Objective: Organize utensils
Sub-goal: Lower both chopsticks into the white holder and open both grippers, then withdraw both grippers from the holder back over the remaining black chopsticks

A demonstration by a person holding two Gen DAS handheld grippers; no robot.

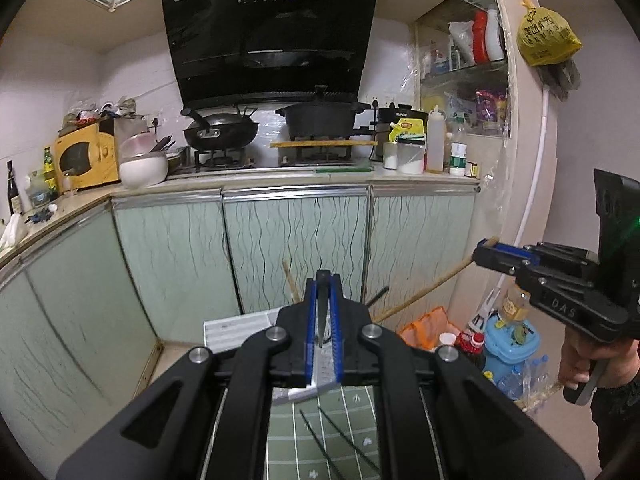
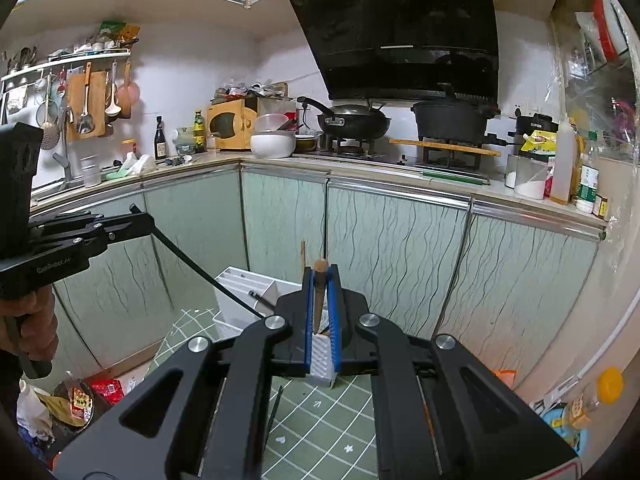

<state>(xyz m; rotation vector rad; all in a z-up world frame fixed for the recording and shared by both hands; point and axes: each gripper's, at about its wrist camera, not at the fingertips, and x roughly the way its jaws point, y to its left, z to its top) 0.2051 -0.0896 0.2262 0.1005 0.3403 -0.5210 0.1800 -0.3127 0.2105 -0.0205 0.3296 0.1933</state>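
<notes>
My left gripper is shut on a black chopstick; from the right wrist view the chopstick slants down from the left gripper toward the white organizer tray. My right gripper is shut on a wooden chopstick; in the left wrist view that wooden chopstick runs down-left from the right gripper. The tray stands on a green grid mat. Two black chopsticks lie on the mat. Another wooden stick stands in the tray.
Pale green cabinet doors stand behind the tray. The counter holds a wok, a black pot and bottles. Bags and bottles sit on the floor at right; more clutter lies at left.
</notes>
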